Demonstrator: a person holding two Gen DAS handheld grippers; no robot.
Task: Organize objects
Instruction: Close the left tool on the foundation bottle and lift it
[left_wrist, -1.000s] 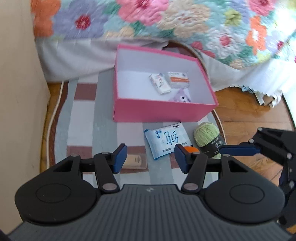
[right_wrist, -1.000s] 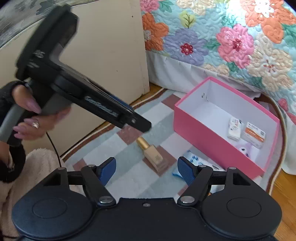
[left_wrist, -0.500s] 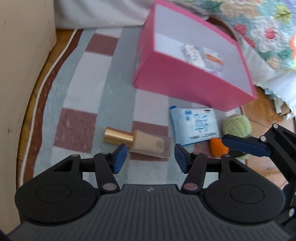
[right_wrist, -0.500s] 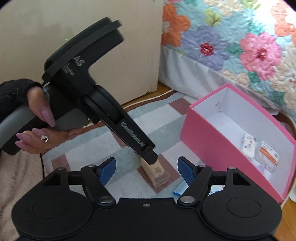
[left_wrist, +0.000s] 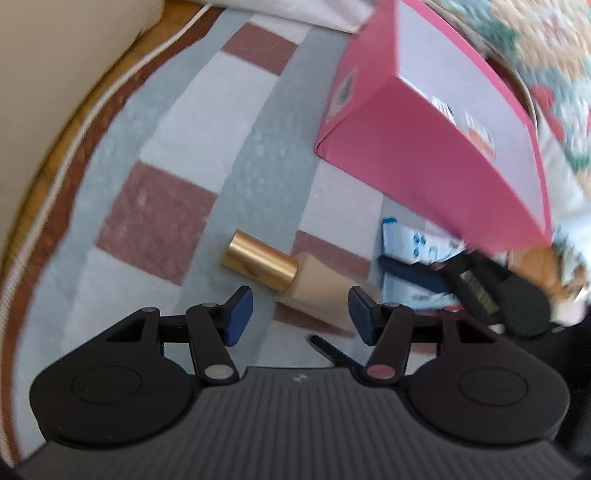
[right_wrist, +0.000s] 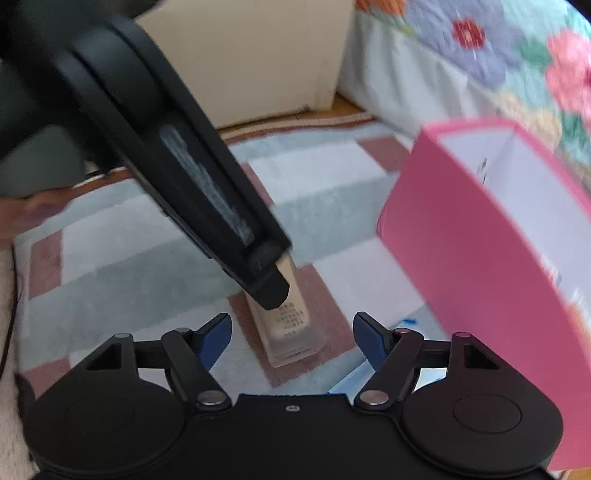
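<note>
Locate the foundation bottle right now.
The foundation bottle lies on the checked rug, low centre in both wrist views, just ahead of the left gripper, left of the pink box.

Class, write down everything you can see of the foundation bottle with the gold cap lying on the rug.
The foundation bottle lies on its side on the checked rug, near the pink box but apart from it. It has a shiny gold cylindrical cap and a squared, clear-walled body filled with beige liquid; small printed text shows on one face in the right wrist view. It looks like glass or hard plastic. The left gripper hangs over its body, jaws open around it, no pad visibly pressing.
</note>
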